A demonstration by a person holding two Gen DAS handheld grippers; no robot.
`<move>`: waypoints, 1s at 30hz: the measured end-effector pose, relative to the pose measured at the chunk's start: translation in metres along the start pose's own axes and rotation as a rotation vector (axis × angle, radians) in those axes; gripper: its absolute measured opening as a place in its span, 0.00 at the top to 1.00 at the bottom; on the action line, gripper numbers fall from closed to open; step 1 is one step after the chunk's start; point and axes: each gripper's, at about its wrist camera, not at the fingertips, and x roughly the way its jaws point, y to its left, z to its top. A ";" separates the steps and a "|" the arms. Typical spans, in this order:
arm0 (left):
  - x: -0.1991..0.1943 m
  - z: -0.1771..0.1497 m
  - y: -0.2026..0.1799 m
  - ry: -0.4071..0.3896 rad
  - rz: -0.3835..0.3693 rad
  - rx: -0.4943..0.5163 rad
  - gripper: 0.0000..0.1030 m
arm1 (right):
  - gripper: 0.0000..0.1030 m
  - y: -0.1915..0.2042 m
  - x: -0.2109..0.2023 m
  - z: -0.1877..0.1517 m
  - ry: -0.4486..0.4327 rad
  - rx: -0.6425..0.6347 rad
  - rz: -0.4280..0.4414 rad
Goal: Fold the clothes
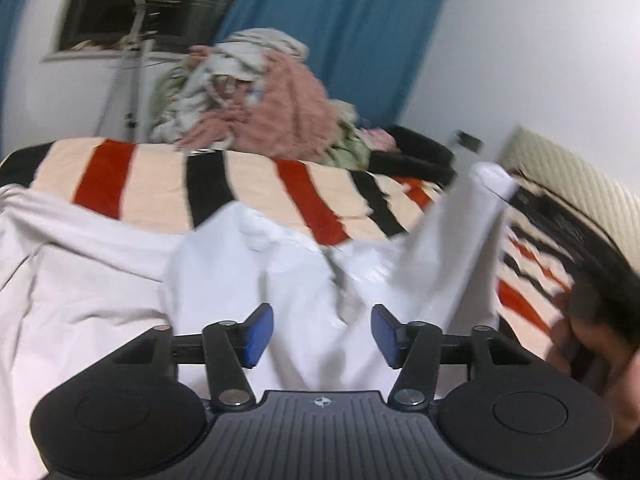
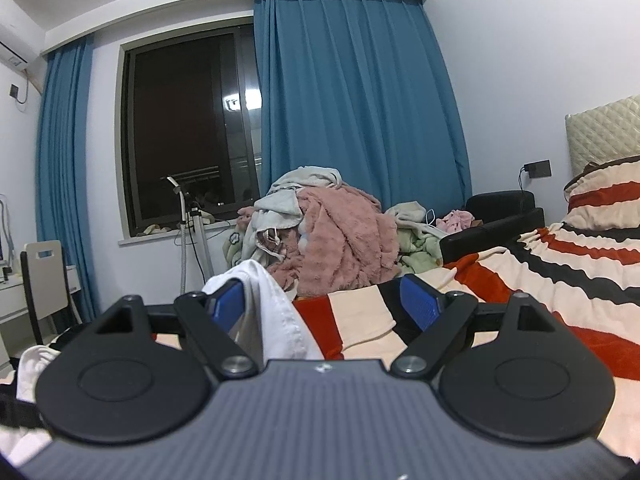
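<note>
shirt [image 1: 100,280], white, lies spread and rumpled on the striped blanket [image 1: 256,184] of the bed, right under the left gripper [image 1: 322,334], whose blue pads stand wide apart with only cloth showing below the gap, none of it pinched. one part of the shirt rises as a raised flap [image 1: 452,232] toward the right side of the left view, blurred. in the right view the right gripper [image 2: 326,304] has its jaws wide too; a fold of the same white cloth [image 2: 276,312] drapes over the inner face of its left pad [image 2: 228,306], while the right pad [image 2: 420,300] is bare, so nothing is clamped. beyond the blanket's red, black and cream bands sits a heap of laundry [image 2: 336,236], pink and grey on top, green beneath. farther back hang blue curtains [image 2: 352,100] beside a dark window [image 2: 184,128].
</note>
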 end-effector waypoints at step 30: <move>0.006 -0.009 0.000 -0.230 0.599 -0.069 0.16 | 0.19 -0.005 0.034 -0.037 0.172 -0.085 -0.116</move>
